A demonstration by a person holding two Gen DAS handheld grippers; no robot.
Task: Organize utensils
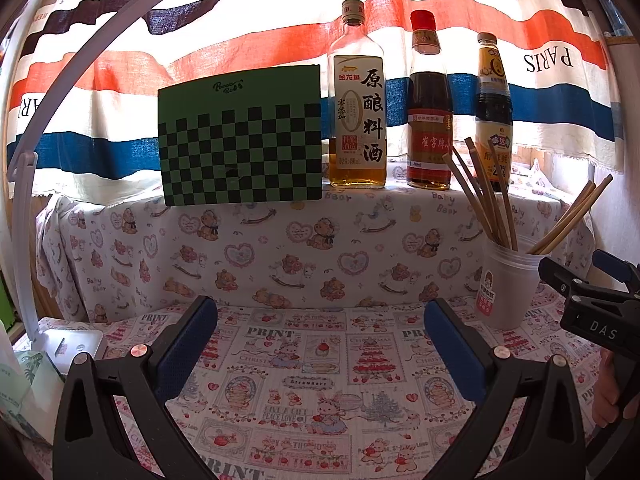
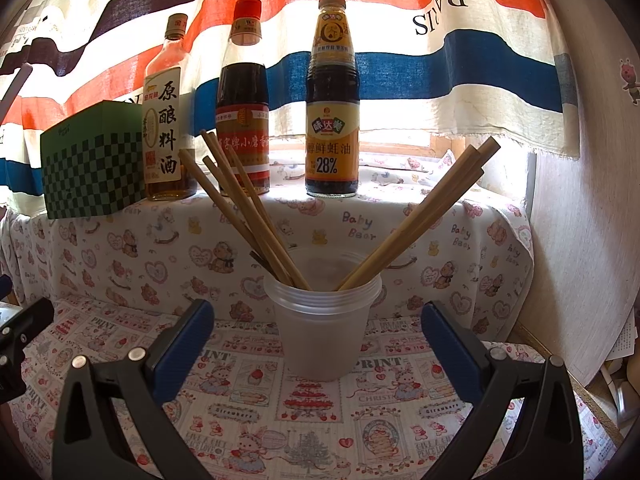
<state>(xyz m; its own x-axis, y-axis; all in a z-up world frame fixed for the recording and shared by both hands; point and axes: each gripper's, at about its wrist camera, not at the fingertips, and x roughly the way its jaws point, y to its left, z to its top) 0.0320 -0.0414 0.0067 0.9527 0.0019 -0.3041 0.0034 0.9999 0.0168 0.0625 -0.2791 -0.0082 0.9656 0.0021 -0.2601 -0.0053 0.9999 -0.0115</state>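
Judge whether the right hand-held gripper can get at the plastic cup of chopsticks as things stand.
Probably yes: the right hand-held gripper is open, facing the cup, nothing between them. The chopsticks lean above.

My printed tablecloth [image 2: 320, 420] carries a translucent plastic cup [image 2: 322, 332] of wooden chopsticks [image 2: 248, 212]; the cloth-draped ledge [image 2: 360, 216] behind bears three sauce bottles [image 2: 332, 100] and a green checkered box [image 2: 92, 168].

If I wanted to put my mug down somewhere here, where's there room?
The printed tablecloth lies bare between the lamp base and the plastic cup of chopsticks. The ledge behind is crowded: green box, then three bottles, with only a small gap beyond the last.
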